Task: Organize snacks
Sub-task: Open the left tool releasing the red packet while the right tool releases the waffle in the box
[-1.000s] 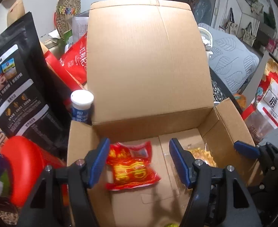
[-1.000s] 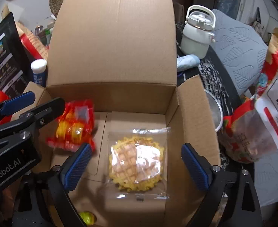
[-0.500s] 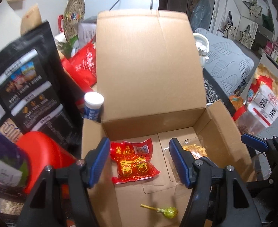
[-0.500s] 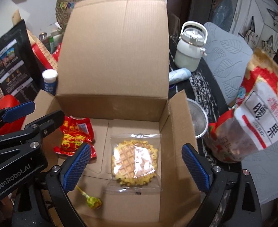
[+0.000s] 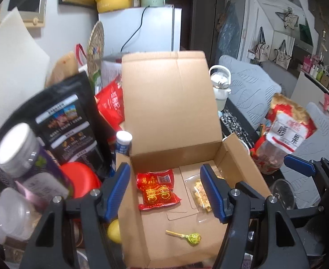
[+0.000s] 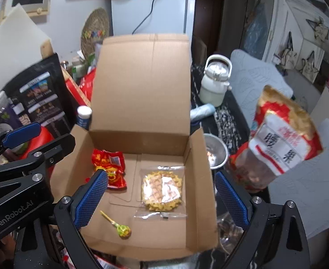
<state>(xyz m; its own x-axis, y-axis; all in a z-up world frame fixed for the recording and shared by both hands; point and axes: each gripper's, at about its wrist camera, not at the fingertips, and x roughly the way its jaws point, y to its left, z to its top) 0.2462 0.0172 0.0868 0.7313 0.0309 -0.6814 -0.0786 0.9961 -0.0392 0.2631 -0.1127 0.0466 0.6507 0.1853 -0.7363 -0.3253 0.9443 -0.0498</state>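
Both tools hang empty above the open brown corrugated cardboard box (image 6: pixel 142 201): the left tool (image 5: pixel 165 190) has its blue pads apart with nothing between them, and the right tool (image 6: pixel 161 199) gapes wider, also gripping nothing. Inside the box lie 3 snacks: a glossy red foil packet (image 6: pixel 109 168) at 10 o'clock, a round golden waffle in clear crinkly wrap (image 6: pixel 162 190) at 2 o'clock, and a green lollipop on a yellow stick (image 6: pixel 121 228) at 7 o'clock. I judge this a pause between placements. The next move calls for reaching to a snack outside the box, perhaps the tall red-and-white nut bag (image 6: pixel 280 143) at 3 o'clock.
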